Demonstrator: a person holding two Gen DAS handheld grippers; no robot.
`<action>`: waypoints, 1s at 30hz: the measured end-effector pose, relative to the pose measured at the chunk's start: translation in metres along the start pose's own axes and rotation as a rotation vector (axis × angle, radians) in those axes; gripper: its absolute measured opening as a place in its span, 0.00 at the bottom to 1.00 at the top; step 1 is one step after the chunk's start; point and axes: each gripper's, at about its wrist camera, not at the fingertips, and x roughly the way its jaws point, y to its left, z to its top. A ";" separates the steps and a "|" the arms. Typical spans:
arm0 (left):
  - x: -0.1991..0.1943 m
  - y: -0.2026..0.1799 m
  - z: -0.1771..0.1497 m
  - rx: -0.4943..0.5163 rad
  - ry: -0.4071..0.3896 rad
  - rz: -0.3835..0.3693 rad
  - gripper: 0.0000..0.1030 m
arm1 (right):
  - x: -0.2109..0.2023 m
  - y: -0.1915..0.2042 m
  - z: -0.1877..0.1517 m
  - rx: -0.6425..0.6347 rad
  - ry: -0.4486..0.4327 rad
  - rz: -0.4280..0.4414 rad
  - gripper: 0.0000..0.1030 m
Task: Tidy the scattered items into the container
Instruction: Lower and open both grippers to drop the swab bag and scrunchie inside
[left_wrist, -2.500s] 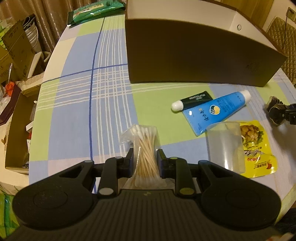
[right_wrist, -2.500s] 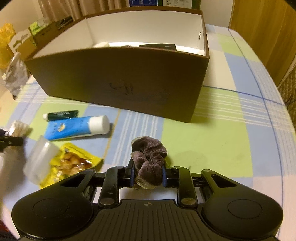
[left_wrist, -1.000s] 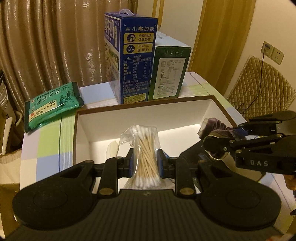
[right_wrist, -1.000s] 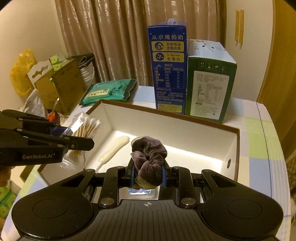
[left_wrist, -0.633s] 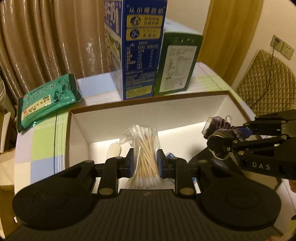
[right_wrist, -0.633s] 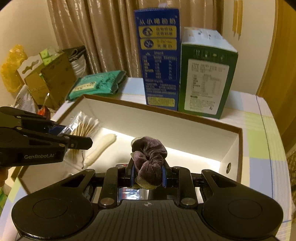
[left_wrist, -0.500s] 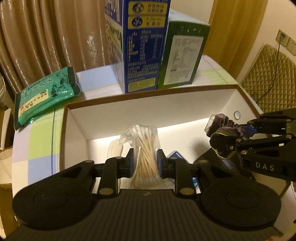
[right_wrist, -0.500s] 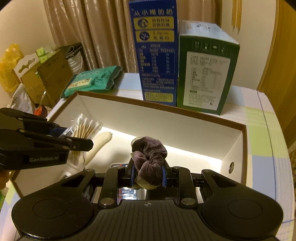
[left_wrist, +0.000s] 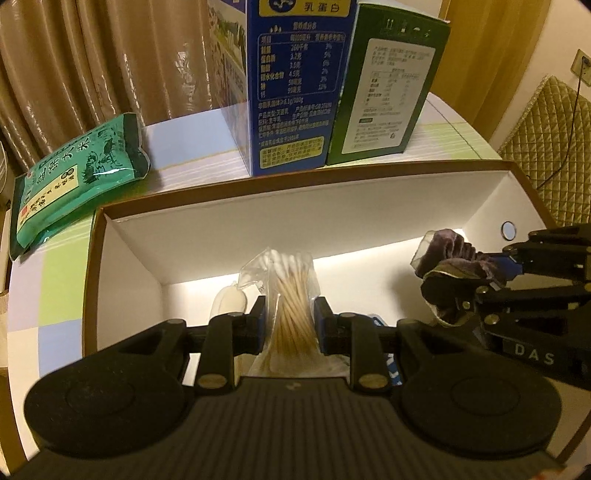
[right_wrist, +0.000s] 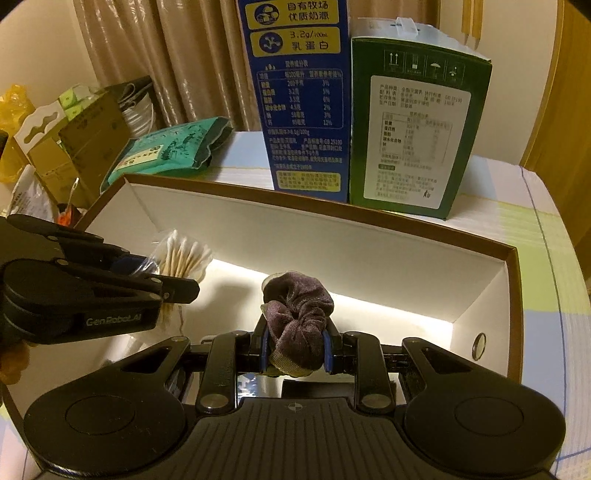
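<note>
Checked tablecloth (left_wrist: 59, 291) under brown box (left_wrist: 229, 236) with white interior; curtains behind. Blue carton (left_wrist: 291, 92) and green carton (left_wrist: 388, 96) at 12 o'clock beyond far wall, green packet (left_wrist: 77, 177) at 10. Left gripper (left_wrist: 290, 321) clamped on bag of cotton swabs (left_wrist: 291, 299), over box interior. Right gripper (right_wrist: 295, 347) clamped on purple scrunchie (right_wrist: 299, 310), also over box, at 3 o'clock of left.

The tabletop (left_wrist: 59, 291) was covered by a checked cloth of pale blue, green and white. An open brown box (left_wrist: 295, 236) with white inner walls was set on it. Just behind the box two cartons were stood upright side by side — a blue carton (left_wrist: 291, 92) and a green carton (left_wrist: 384, 92). A green packet (left_wrist: 74, 177) was laid flat towards the far left edge.
</note>
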 end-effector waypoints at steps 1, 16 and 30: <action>0.001 0.000 0.000 0.002 0.001 0.003 0.21 | 0.000 0.000 0.000 0.000 0.000 0.000 0.23; -0.001 0.005 0.006 0.013 -0.022 0.023 0.30 | 0.008 -0.003 0.005 0.002 -0.013 -0.001 0.23; -0.005 0.004 0.004 0.023 -0.026 0.021 0.41 | 0.010 -0.006 0.002 0.011 -0.082 -0.045 0.74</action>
